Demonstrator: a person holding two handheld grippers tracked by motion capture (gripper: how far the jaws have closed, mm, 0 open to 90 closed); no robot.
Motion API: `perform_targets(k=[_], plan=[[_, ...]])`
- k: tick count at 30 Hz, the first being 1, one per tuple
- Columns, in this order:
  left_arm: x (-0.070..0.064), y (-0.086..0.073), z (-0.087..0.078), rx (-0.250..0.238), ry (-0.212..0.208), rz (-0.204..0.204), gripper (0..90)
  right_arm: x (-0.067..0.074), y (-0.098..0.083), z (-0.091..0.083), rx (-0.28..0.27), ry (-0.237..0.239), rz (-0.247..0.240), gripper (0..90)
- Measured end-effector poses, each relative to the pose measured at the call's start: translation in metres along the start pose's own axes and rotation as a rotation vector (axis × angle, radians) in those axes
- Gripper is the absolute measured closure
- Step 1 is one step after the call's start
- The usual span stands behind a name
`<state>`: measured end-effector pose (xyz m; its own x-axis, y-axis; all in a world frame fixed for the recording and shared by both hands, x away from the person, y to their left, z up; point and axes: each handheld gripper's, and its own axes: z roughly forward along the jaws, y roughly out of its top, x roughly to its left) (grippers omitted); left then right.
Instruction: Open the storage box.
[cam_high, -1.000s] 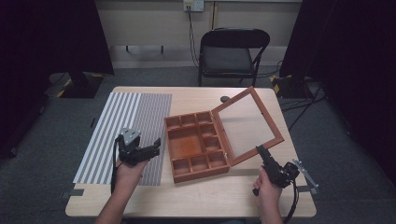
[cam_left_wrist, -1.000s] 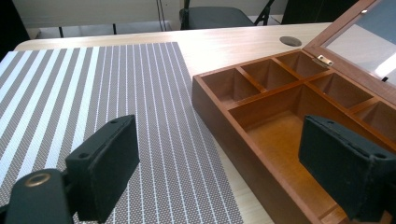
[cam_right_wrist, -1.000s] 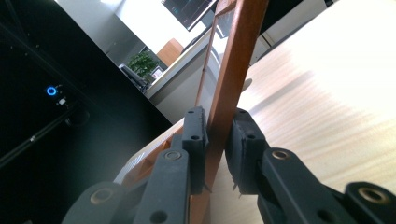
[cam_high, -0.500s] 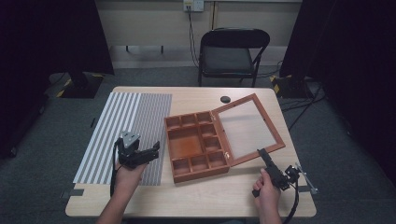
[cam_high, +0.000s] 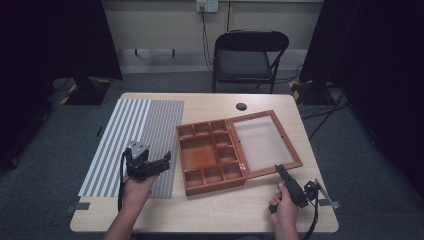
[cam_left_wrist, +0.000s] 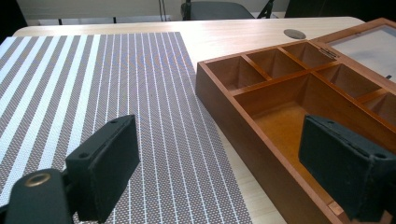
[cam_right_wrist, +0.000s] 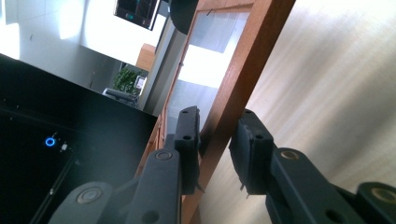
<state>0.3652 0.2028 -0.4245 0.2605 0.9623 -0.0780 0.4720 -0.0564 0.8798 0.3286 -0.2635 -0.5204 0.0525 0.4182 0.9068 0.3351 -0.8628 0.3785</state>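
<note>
From the high view, the brown wooden compartment box (cam_high: 212, 156) lies open at the middle of the counter (cam_high: 210, 102), its glass-paned lid (cam_high: 262, 142) flat toward the right edge. The left gripper (cam_high: 162, 164) hovers over the grey striped mat (cam_high: 132, 142). In the left gripper view, its fingers (cam_left_wrist: 105, 161) stand wide apart, empty, beside the box. In the right gripper view, the right gripper (cam_right_wrist: 215, 140) has its fingers on both sides of the lid's wooden frame; they have just been opening, with small gaps to the frame.

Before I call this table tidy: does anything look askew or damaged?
Nothing looks damaged or spilled. The wooden box sits slightly skewed to the table edge, its glass lid lying open flat, with the right gripper straddling the lid's frame.
</note>
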Motion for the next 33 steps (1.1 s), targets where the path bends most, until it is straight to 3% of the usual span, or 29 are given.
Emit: perform_targets(k=[7, 23, 33], plan=[[-0.0002, 0.0, -0.0001, -0.013, -0.002, -0.018, 11.9, -0.0053, -0.0012, 0.0004, 0.026, -0.041, 0.031, 69.8], [0.0008, -0.0001, -0.0011, -0.022, -0.001, -0.017, 11.9, -0.0042, -0.0026, -0.0001, 0.08, -0.132, 0.007, 63.3], [0.002, -0.0036, -0.0002, -0.023, -0.003, -0.027, 11.9, 0.0003, -0.0022, -0.0065, 0.095, -0.163, -0.061, 57.3]])
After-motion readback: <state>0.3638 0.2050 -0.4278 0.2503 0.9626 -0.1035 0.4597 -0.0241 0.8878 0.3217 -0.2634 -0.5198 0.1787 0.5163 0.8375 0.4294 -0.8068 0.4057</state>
